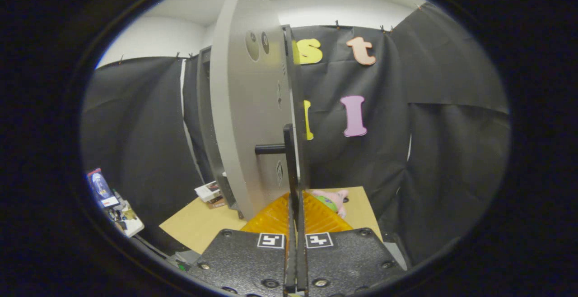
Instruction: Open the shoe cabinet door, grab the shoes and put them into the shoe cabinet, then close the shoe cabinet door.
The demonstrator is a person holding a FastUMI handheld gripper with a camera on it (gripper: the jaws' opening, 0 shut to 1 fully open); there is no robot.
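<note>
- The gripper body is formed by two dark, textured plates.
- Round screws are set along the plates' edges and corners.
- A square black-and-white marker is fixed on each plate, left and right of the centre seam.
- Two thin fingers are seen pressed together.

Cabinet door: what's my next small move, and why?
Probably pull the handle to swing the door wider: the gripper is shut on the handle, and the door stands only partly away from the cabinet frame.
</note>
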